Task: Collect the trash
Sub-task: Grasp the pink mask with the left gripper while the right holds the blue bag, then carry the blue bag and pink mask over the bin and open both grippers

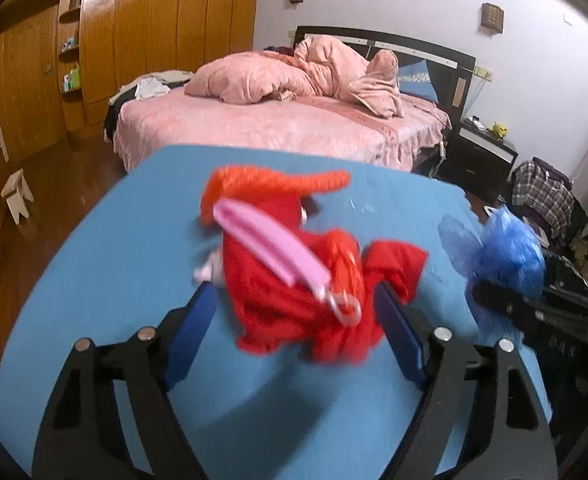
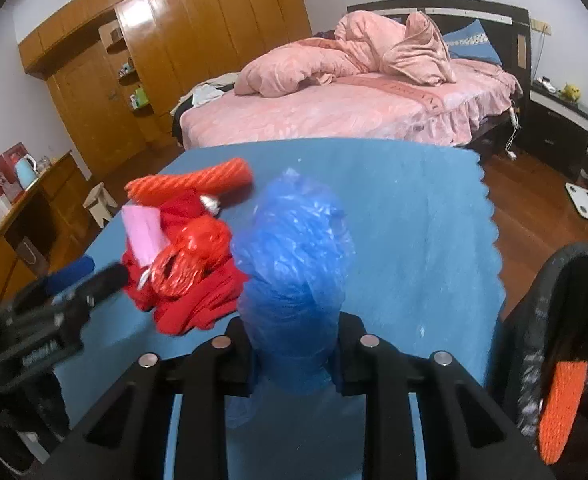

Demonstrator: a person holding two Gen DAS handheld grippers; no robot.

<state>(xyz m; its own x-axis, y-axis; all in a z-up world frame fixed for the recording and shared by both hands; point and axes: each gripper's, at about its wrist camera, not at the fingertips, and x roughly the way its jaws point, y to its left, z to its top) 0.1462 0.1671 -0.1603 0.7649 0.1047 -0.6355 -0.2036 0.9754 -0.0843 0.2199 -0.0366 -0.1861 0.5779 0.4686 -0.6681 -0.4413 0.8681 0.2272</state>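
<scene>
A pile of trash lies on the blue table (image 1: 114, 260): a red cloth (image 1: 294, 304), an orange knitted roll (image 1: 278, 184), a pink plastic strip (image 1: 274, 248) and a red net bag (image 1: 346, 276). My left gripper (image 1: 296, 300) is open, its blue fingers either side of the red cloth. The pile also shows in the right wrist view (image 2: 190, 264). My right gripper (image 2: 294, 344) is shut on a crumpled blue plastic bag (image 2: 294, 264), held above the table (image 2: 414, 208). That bag shows at the right of the left wrist view (image 1: 502, 252).
A black mesh bin (image 2: 550, 320) with something orange inside stands at the table's right edge. Beyond the table are a pink bed (image 1: 294, 120), a wooden wardrobe (image 1: 134, 40), a small stool (image 1: 16, 194) and a black nightstand (image 1: 482, 152).
</scene>
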